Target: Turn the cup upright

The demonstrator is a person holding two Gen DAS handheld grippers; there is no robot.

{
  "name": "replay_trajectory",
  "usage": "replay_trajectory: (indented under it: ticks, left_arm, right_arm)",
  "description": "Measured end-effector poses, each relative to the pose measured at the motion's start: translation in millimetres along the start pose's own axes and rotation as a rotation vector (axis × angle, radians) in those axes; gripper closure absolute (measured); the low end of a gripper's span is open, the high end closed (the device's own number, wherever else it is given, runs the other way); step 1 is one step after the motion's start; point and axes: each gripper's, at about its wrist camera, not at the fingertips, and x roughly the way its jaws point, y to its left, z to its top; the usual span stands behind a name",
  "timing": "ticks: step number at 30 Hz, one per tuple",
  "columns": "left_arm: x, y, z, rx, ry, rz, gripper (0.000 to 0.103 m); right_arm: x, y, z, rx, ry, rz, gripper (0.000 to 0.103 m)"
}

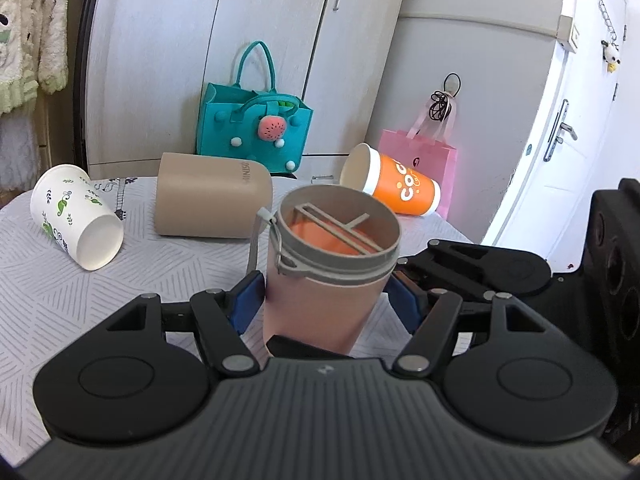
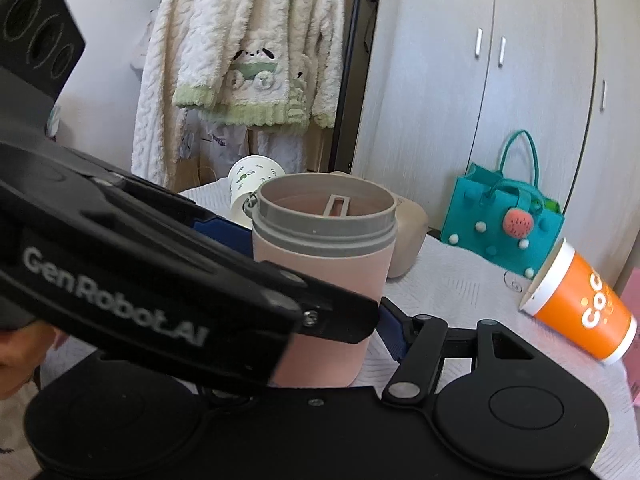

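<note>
A pink cup with a grey threaded rim (image 1: 324, 304) stands upright on the table, mouth up; it also shows in the right wrist view (image 2: 320, 276). My left gripper (image 1: 324, 304) is shut on the pink cup, its blue pads (image 1: 246, 306) pressed on both sides of the body. My right gripper (image 2: 328, 312) sits around the same cup; its right blue pad (image 2: 392, 332) is at the cup's lower side, and its left finger is hidden behind the left gripper's body (image 2: 160, 280), so I cannot tell if it grips.
Three cups lie on their sides on the white patterned tablecloth (image 1: 80, 300): a white leaf-print paper cup (image 1: 76, 220), a beige tumbler (image 1: 212, 200) and an orange paper cup (image 1: 396, 186). A teal felt bag (image 1: 252, 128) and a pink bag (image 1: 424, 156) stand behind.
</note>
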Motion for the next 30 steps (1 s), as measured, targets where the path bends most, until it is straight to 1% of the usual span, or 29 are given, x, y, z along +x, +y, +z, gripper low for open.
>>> replay_trajectory:
  ticks: [3, 5, 8, 11, 12, 14, 17, 18, 19, 20, 23, 30]
  left_arm:
    - [-0.7, -0.1, -0.1, -0.005, -0.002, -0.003, 0.032]
    - [-2.1, -0.6, 1.9, -0.004, -0.004, -0.004, 0.032]
    - [-4.2, -0.2, 3.6, -0.006, -0.007, -0.005, 0.028]
    - [-6.2, 1.3, 3.1, -0.015, -0.002, 0.000, 0.024]
    - [-7.2, 2.0, 3.0, -0.022, 0.005, 0.006, 0.022]
    - [-10.3, 3.4, 3.1, -0.030, 0.009, 0.015, 0.019]
    - [-19.8, 3.1, 1.7, -0.031, 0.008, 0.050, 0.016]
    - [-24.7, 2.8, 1.2, -0.032, 0.008, 0.077, 0.016]
    - [-31.3, 0.1, 0.0, -0.028, 0.008, 0.120, 0.016]
    - [-37.9, -3.8, -1.0, -0.010, 0.008, 0.144, 0.016]
    - [-56.6, -10.2, -1.4, 0.006, 0.010, 0.188, 0.015]
    - [-88.3, -20.0, -1.4, 0.000, -0.013, 0.196, 0.013]
  right_arm:
    - [-0.2, -0.8, 0.5, -0.003, 0.001, -0.007, 0.034]
    - [1.3, -0.9, 2.3, -0.008, 0.004, -0.019, 0.033]
    - [0.3, -3.3, 4.1, 0.004, 0.001, -0.028, 0.030]
    - [-3.0, -5.5, 3.6, 0.014, -0.004, -0.034, 0.026]
    - [-4.0, -6.1, 3.8, 0.018, -0.003, -0.042, 0.021]
    - [-7.6, -7.3, 3.4, 0.026, -0.002, -0.055, 0.016]
    - [-17.8, -10.1, 1.2, 0.052, 0.004, -0.065, 0.014]
    - [-21.4, -10.3, 0.4, 0.061, 0.005, -0.069, 0.014]
    - [-25.0, -11.4, -0.3, 0.071, 0.008, -0.070, 0.013]
    - [-29.2, -12.1, -1.0, 0.083, 0.010, -0.068, 0.013]
    - [-42.6, -11.7, -3.9, 0.100, 0.009, -0.068, 0.012]
    - [-78.3, -3.0, -6.7, 0.104, -0.031, -0.089, 0.010]
